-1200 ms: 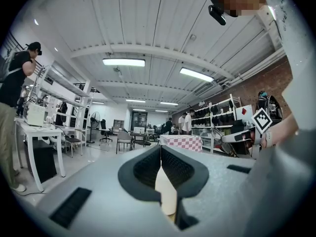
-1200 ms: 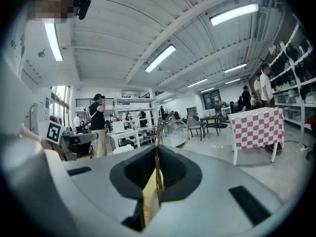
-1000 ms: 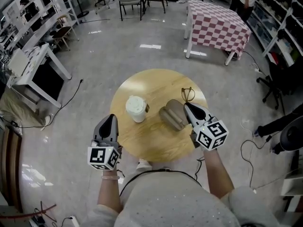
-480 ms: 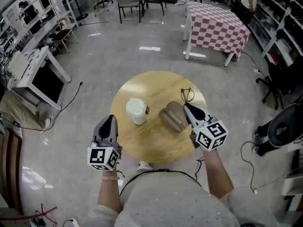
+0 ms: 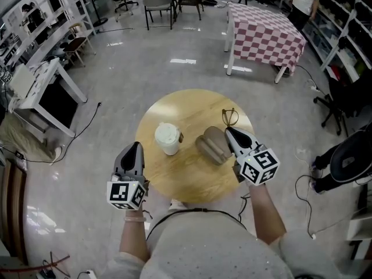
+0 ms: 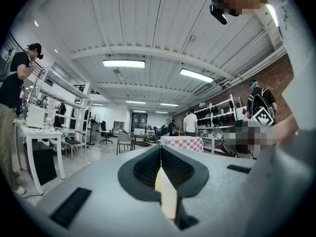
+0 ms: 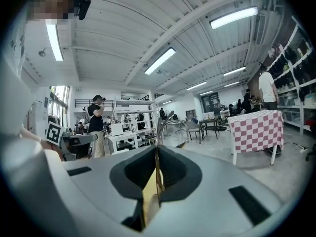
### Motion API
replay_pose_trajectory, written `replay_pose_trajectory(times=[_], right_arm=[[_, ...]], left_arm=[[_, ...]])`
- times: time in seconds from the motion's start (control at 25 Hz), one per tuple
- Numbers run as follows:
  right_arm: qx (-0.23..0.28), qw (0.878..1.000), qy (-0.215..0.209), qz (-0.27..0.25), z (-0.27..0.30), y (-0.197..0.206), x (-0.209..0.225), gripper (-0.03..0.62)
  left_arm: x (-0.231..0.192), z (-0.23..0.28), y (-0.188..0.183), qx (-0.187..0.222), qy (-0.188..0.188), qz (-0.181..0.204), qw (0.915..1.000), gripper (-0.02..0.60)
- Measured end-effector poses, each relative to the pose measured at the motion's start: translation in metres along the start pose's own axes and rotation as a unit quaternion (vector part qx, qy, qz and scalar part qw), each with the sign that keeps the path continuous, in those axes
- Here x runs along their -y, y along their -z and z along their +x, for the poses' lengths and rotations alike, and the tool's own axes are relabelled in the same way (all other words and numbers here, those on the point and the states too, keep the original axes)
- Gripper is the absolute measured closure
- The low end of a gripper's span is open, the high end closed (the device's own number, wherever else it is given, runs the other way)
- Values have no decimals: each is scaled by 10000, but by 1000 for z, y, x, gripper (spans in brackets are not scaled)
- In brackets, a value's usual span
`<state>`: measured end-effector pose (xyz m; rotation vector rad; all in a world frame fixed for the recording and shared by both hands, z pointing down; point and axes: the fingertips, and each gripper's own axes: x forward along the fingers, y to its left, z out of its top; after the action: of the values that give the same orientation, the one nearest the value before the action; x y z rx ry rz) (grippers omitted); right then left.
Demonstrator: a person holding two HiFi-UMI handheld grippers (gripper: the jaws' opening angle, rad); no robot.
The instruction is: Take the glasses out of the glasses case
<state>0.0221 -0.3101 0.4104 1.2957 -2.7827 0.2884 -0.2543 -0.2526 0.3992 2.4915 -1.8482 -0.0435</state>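
In the head view a round wooden table (image 5: 186, 182) carries a tan glasses case (image 5: 212, 144), lying shut near its middle. Thin wire-framed glasses (image 5: 231, 117) hang just above the table's right side, beyond the case. My right gripper (image 5: 230, 131) is shut on their frame. In the right gripper view the frame (image 7: 158, 137) runs up between the closed pads of the right gripper (image 7: 157, 154), with one lens ring rising ahead. My left gripper (image 5: 135, 146) hovers at the table's near-left edge. It is shut and holds nothing, as the left gripper (image 6: 160, 154) shows in its own view.
A paper cup with a white lid (image 5: 167, 135) stands left of the case. Beyond the table are a checkered-cloth table (image 5: 267, 31), a white desk (image 5: 52, 92) at the left, and a black chair (image 5: 349, 156) with floor cables at the right.
Both grippers, the glasses and the case have kept still. In the background, a black chair at the right edge and a person at the top right have shifted.
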Motion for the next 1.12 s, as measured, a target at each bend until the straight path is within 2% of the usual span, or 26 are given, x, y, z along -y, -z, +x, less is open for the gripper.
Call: replay_pose_trajectory(times=[0.12,0.28,0.48,1.12], right_arm=[[12,10000,4,-13,2,-1,0,572],[59,10000,-2,-57,-15,34,7,572],[21,10000,35,-22,0,-1,2,572],[11,10000,70,64,4,3,3,572]], left_arm=[[-2,0,0,-5,-9,3,10000,575],[16,-10,36,30,-9,31,10000,575],[-2,1,-1,-17,4,18,10000,575],[-8,2,3,-63,1,-7,10000,575]])
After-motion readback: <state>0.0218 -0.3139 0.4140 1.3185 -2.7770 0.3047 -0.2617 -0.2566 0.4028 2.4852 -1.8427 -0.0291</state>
